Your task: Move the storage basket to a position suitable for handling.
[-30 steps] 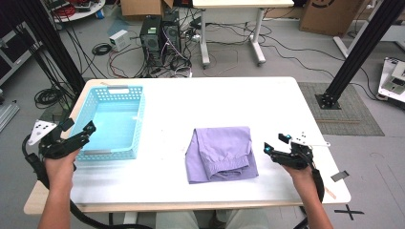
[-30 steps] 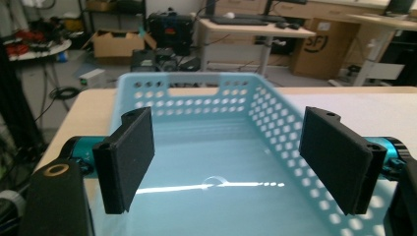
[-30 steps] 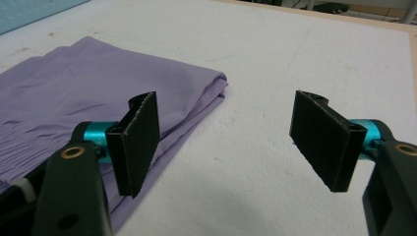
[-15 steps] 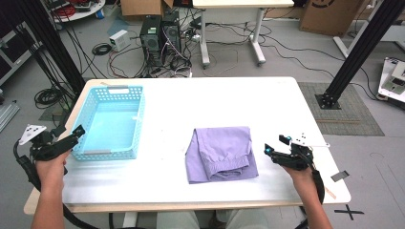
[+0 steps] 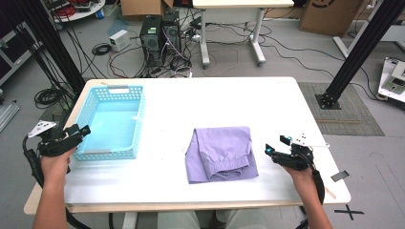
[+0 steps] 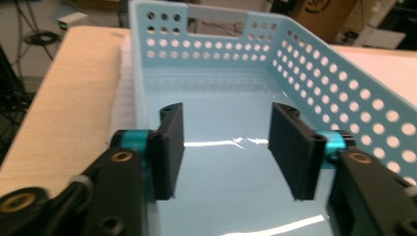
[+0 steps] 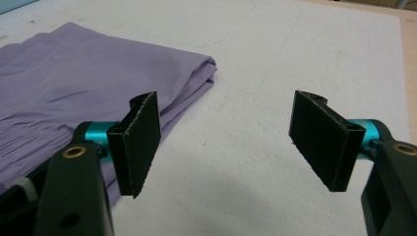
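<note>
Left gripper (image 6: 226,147): jaws apart, just been closing, nothing between, over light-blue perforated plastic basket (image 6: 344,93). Right gripper (image 7: 231,142): jaws spread, empty, beside folded lilac fabric shorts (image 7: 74,83) on white table (image 7: 295,59).

Basket (image 5: 112,121) left (cloth (image 5: 222,152) middle).

White table (image 5: 267,102), light blue perforated basket (image 5: 112,123) at its left, folded lilac garment (image 5: 221,152) right of centre

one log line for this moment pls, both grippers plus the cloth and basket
left gripper: jaws just closing, empty, at blue basket near end | right gripper: open, beside folded purple cloth | cloth on table
</note>
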Tool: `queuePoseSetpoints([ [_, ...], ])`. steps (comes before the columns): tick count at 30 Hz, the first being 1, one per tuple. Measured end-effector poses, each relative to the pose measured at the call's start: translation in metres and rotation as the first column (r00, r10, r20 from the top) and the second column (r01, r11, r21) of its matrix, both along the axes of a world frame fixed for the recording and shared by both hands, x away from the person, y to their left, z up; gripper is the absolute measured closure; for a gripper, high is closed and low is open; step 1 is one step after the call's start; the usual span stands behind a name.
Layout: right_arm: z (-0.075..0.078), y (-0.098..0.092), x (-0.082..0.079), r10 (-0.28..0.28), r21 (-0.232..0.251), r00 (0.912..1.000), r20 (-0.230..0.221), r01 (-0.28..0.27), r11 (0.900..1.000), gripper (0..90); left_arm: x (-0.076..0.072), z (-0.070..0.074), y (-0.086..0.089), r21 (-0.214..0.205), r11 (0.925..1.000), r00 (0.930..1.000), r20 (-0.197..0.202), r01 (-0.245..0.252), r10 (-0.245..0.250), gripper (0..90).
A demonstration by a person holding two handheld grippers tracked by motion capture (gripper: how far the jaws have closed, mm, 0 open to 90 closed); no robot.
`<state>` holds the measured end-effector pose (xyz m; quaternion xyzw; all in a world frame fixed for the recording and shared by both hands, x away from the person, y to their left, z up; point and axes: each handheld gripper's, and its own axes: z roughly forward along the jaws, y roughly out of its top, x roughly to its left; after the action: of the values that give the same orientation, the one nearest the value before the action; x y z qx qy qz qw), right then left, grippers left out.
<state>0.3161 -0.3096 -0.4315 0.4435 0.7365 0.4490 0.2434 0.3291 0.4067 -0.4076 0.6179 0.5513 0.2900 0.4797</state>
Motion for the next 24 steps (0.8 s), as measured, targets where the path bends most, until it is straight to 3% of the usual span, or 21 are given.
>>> queuePoseSetpoints([
  [3, 0.000, -0.001, 0.000, -0.002, 0.002, 1.0000, 0.004, 0.002, 1.0000, 28.3, -0.001, 0.001, 0.001, -0.007, 0.9993, 0.9993, 0.007, -0.038, 0.038, 45.6],
  [6, 0.000, -0.001, -0.001, -0.004, 0.000, 1.0000, 0.002, 0.004, 1.0000, 28.3, -0.003, 0.002, 0.000, 0.000, 0.9984, 0.9968, 0.055, -0.057, 0.057, 44.0],
  [7, 0.000, -0.001, -0.001, -0.005, -0.002, 1.0000, 0.000, 0.005, 1.0000, 28.3, -0.004, 0.003, 0.000, 0.002, 0.9977, 0.9957, 0.063, -0.067, 0.067, 38.3],
  [9, -0.001, -0.001, -0.001, -0.004, -0.001, 1.0000, -0.001, 0.004, 1.0000, 28.3, -0.005, 0.005, 0.000, -0.015, 0.9979, 0.9932, 0.097, -0.063, 0.064, 36.1],
  [11, -0.002, -0.001, -0.001, -0.005, -0.001, 1.0000, -0.004, 0.005, 1.0000, 28.3, -0.005, 0.006, 0.002, -0.002, 0.9968, 0.9915, 0.102, -0.080, 0.080, 35.9],
  [13, -0.002, 0.000, 0.000, -0.005, -0.001, 1.0000, -0.008, 0.004, 1.0000, 28.3, -0.007, 0.006, 0.005, 0.007, 0.9930, 0.9884, 0.098, -0.118, 0.116, 35.0],
  [16, -0.003, 0.000, 0.000, -0.002, -0.003, 0.9999, -0.011, 0.002, 1.0000, 28.3, -0.012, 0.003, 0.011, 0.005, 0.9824, 0.9771, 0.105, -0.187, 0.185, 35.0],
  [17, -0.004, 0.000, 0.000, -0.001, -0.004, 0.9999, -0.011, 0.001, 1.0000, 28.4, -0.013, 0.000, 0.014, -0.006, 0.9813, 0.9769, 0.093, -0.193, 0.192, 35.1],
  [20, -0.005, 0.000, 0.001, -0.003, -0.004, 0.9997, -0.023, 0.002, 1.0000, 28.3, -0.013, -0.008, 0.016, -0.006, 0.9890, 0.9879, 0.047, -0.148, 0.148, 36.6],
  [23, -0.006, 0.001, 0.003, 0.003, -0.006, 0.9998, -0.021, -0.003, 1.0000, 30.3, -0.010, -0.008, 0.015, -0.026, 0.9926, 0.9919, 0.044, -0.119, 0.120, 43.2],
  [24, -0.006, 0.002, 0.003, 0.006, -0.009, 0.9997, -0.023, -0.006, 0.9999, 31.4, -0.009, -0.008, 0.015, -0.038, 0.9953, 0.9951, 0.040, -0.089, 0.090, 47.3],
])
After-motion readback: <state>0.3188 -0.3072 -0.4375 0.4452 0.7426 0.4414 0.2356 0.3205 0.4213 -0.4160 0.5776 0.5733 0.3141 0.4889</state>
